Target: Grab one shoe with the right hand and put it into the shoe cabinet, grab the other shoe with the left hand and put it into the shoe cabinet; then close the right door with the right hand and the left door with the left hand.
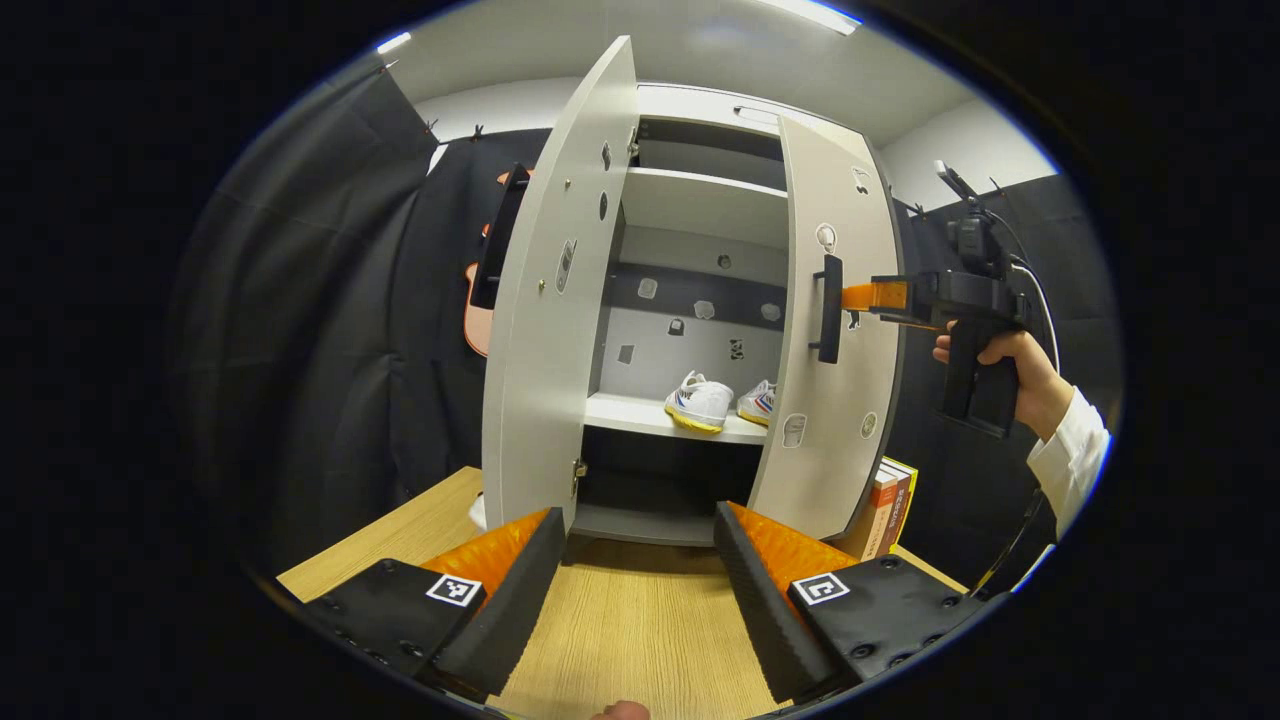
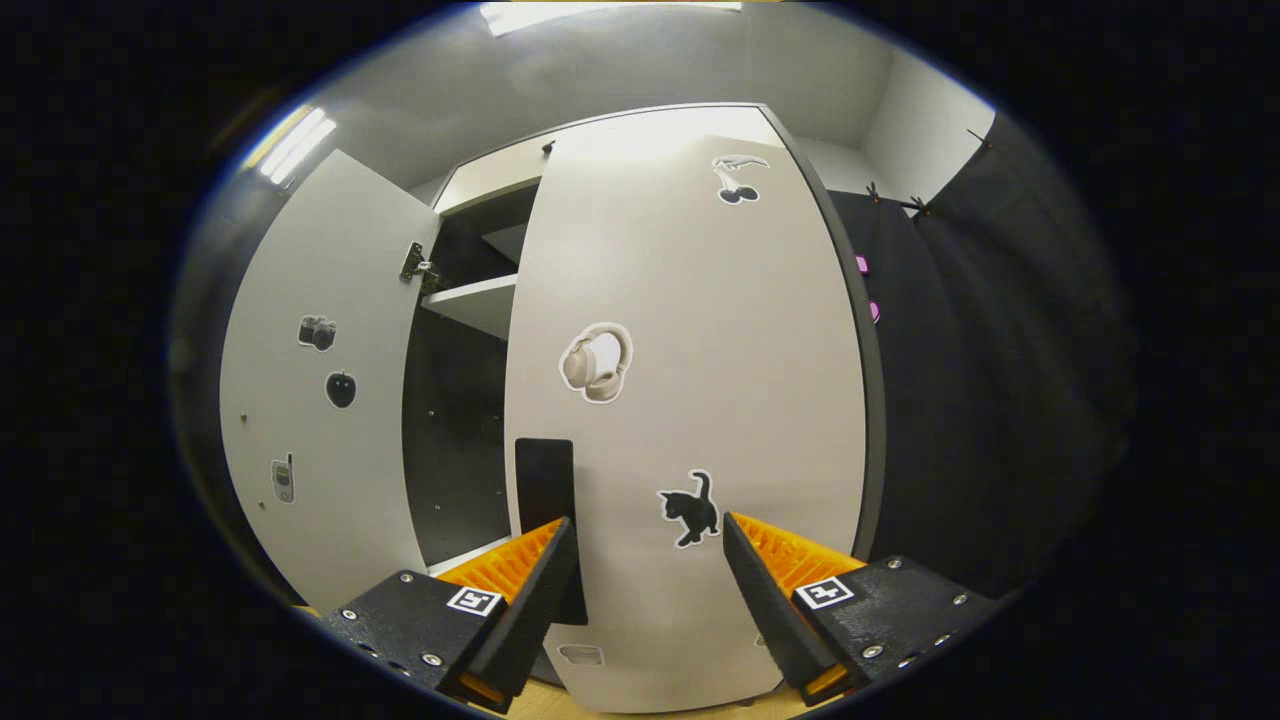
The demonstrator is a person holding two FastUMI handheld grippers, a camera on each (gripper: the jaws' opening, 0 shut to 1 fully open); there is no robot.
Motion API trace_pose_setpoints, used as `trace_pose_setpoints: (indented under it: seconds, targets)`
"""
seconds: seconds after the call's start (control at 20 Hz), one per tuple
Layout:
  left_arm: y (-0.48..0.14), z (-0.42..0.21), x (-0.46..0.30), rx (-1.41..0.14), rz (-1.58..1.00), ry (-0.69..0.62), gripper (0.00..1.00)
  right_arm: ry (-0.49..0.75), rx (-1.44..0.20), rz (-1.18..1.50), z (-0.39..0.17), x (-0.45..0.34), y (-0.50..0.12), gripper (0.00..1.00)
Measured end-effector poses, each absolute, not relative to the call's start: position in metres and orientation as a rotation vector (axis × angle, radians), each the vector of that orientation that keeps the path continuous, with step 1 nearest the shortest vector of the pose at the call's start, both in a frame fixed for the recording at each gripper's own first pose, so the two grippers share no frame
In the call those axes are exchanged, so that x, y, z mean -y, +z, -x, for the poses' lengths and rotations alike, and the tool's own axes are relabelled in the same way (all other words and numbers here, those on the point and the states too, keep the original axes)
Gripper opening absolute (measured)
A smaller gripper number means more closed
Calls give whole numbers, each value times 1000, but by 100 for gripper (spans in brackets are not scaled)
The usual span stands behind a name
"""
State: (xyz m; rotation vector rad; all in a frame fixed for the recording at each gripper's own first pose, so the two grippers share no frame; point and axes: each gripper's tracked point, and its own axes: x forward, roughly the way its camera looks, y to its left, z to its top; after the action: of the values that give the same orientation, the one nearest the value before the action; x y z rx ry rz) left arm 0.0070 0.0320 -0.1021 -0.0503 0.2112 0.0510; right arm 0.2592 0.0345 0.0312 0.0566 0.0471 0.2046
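On the middle shelf of the shoe cabinet (image 1: 700,205) both white sneakers (image 1: 700,402) sit side by side, so I judge the step in hand to be closing the right door (image 1: 835,340). My right gripper (image 2: 648,585) is up against that door's outer face, its jaws spread with nothing between them; the left finger overlaps the black handle (image 2: 545,490), though I cannot tell if it touches. From the left gripper view I see it reaching in from the right, by the handle. To do this well I would push flat on the panel near the handle edge, far from the hinge, and follow the swing until the door seats. My left gripper (image 1: 635,590) hangs over the wooden table (image 1: 640,640), jaws spread and empty, near the left door (image 1: 555,320), which stands wide open.
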Motion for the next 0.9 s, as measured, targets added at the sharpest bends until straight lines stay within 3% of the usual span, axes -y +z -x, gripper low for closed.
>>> trace_pose_setpoints:
  seconds: [0.6, 0.9]
  targets:
    - [-104, -8, -44, -220, 51, 44, 97, 172, -48, -35, -276, -43, 23, 91]
    - [-98, -6, -42, -214, 53, 39, 97, 171, 3, -60, -240, -39, 45, 92]
